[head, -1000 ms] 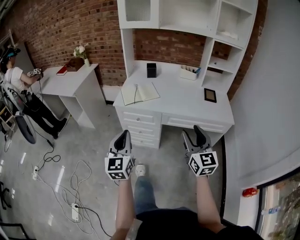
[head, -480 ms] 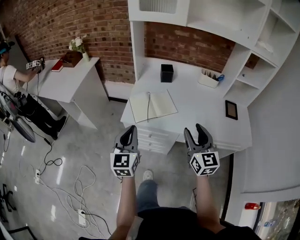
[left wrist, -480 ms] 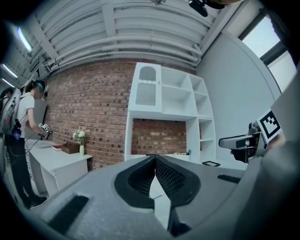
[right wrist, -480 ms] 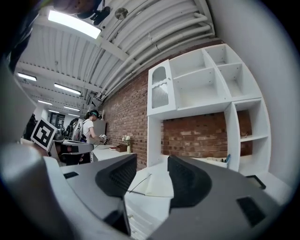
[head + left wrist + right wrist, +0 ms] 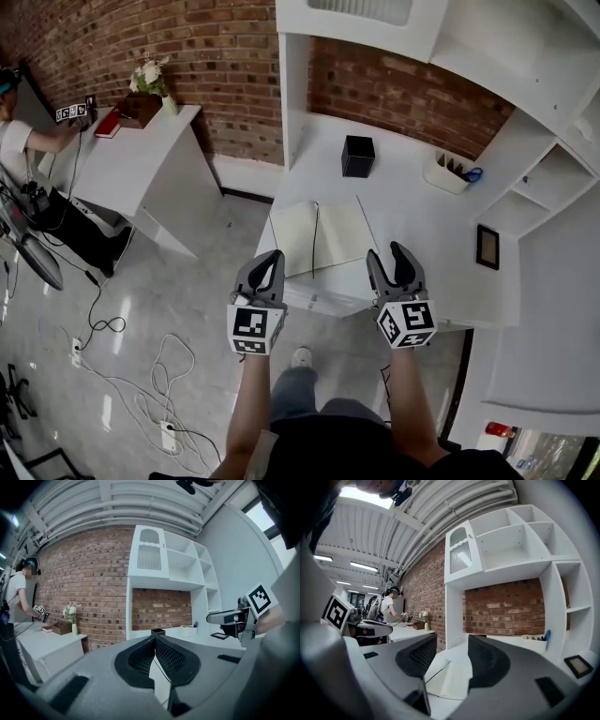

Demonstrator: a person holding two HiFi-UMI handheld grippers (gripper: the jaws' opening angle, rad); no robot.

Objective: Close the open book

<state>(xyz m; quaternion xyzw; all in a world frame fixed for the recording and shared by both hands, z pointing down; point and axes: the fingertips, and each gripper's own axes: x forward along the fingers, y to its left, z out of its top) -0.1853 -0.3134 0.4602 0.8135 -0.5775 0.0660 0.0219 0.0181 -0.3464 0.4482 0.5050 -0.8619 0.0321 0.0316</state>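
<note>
Now: left tool [image 5: 270, 255] pinched, empty — right tool [image 5: 388, 251] spread, empty, near book [image 5: 319, 234].

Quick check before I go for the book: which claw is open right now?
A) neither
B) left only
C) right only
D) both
C: the right claw shows a clear gap between its jaws, with nothing in it and the open book lying on the desk beyond, while the left claw has its tips meeting.
</note>
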